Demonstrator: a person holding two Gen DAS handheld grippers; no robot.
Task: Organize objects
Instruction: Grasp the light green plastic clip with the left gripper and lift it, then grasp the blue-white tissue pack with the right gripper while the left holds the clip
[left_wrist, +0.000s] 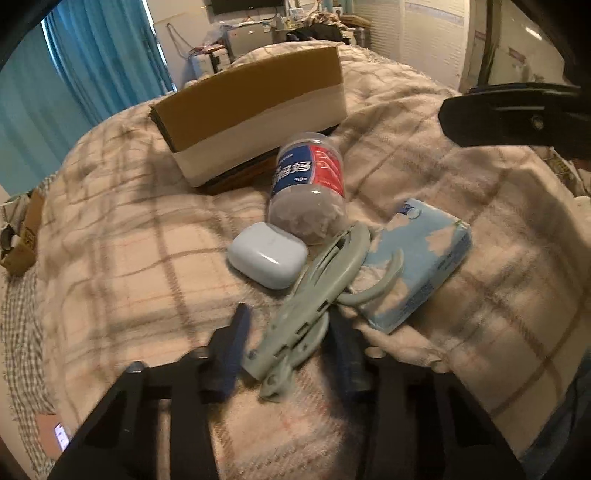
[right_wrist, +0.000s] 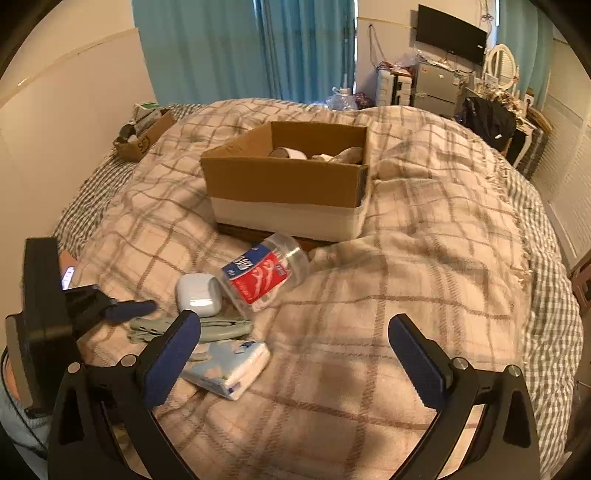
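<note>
A grey-green plastic hanger clip lies on the plaid blanket between my left gripper's fingers; the jaws stand around its near end, apart from it, still open. Beside it lie a white earbuds case, a clear floss-pick jar on its side, and a blue tissue pack. The cardboard box stands behind them with a few items inside. My right gripper is open and empty, above the blanket right of the pile. In the right wrist view the hanger clip, case, jar and tissue pack also show.
The plaid blanket covers the bed. A small brown box sits at the bed's far left corner. A phone lies at the left edge. Curtains, a cabinet and a TV stand beyond the bed.
</note>
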